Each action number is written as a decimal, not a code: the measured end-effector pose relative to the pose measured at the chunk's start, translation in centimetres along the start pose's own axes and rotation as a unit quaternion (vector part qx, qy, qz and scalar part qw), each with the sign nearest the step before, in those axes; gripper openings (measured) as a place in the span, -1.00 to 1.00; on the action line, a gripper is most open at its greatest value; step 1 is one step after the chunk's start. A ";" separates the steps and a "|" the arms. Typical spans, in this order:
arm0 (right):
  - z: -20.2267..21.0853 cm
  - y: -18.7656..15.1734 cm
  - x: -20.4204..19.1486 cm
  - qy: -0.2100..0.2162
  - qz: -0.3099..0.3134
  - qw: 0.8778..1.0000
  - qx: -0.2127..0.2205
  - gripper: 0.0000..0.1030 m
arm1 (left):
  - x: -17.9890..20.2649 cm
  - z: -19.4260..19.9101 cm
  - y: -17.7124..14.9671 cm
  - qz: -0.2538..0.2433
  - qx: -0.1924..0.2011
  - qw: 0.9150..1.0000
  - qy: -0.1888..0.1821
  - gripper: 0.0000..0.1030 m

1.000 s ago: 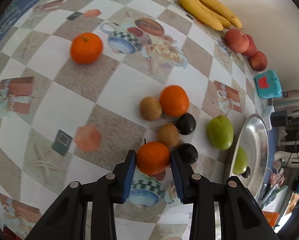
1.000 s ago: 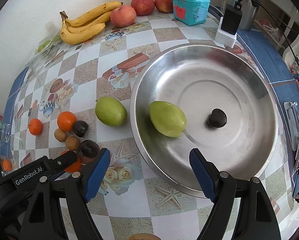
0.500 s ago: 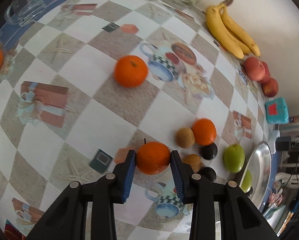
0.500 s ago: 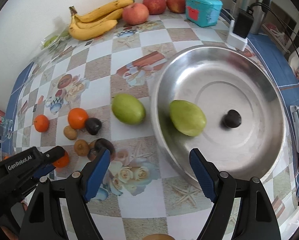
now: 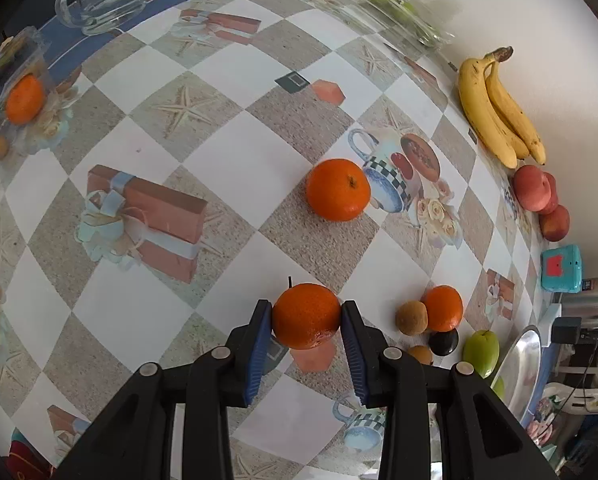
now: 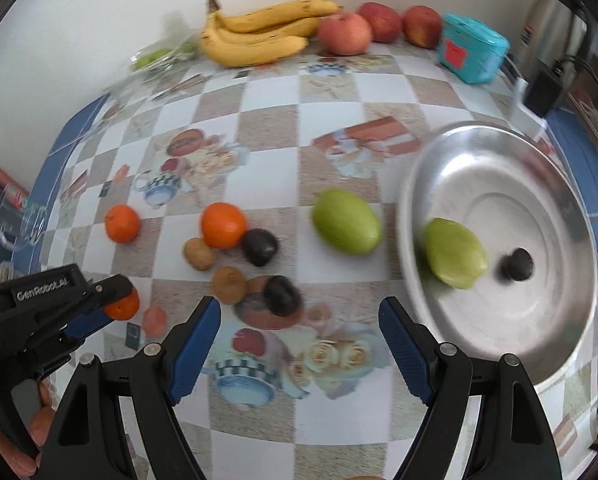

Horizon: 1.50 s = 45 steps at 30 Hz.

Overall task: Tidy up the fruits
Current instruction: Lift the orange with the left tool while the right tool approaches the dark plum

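Observation:
My left gripper is shut on an orange mandarin, held above the patterned tablecloth; from the right wrist view the same gripper and mandarin show at the left edge. A second mandarin lies ahead of it. My right gripper hangs open and empty over the cloth, just behind a dark plum. Near it lie two kiwis, another plum, a mandarin and a green mango. A steel bowl on the right holds a green mango and a plum.
Bananas, three apples and a teal box line the back wall. A kettle and a plug adapter stand at the far right. A glass mug and a clear box holding a mandarin sit at the left.
Both grippers have slid left across the table. The left one carried its mandarin away from the fruit cluster; the bowl has drifted rightward in the right wrist view. Neither jaw opening changed.

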State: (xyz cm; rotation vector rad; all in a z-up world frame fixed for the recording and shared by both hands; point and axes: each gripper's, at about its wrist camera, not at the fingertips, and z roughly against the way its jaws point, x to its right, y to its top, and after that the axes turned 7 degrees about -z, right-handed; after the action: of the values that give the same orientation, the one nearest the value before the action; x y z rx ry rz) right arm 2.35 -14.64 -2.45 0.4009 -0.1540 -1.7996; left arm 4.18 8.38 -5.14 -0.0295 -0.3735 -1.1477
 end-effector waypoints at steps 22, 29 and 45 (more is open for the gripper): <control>-4.2 -0.2 -1.7 0.006 0.016 0.999 -0.027 0.34 | -0.9 -0.4 0.6 0.009 -0.005 1.000 0.004 -0.27; -4.4 -0.2 -1.3 0.025 0.005 0.999 -0.030 0.04 | -0.9 -0.6 0.6 0.009 -0.005 1.000 0.003 -0.27; -4.4 -0.1 -0.9 0.018 0.008 1.000 -0.023 -0.37 | -0.8 -1.3 0.7 0.009 -0.013 1.000 -0.003 -0.27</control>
State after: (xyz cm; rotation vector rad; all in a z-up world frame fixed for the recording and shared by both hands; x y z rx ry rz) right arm 3.98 -13.33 -6.36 0.3988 -0.0907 -1.7751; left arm 4.87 9.07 -6.49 -0.0594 -0.3640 -1.1346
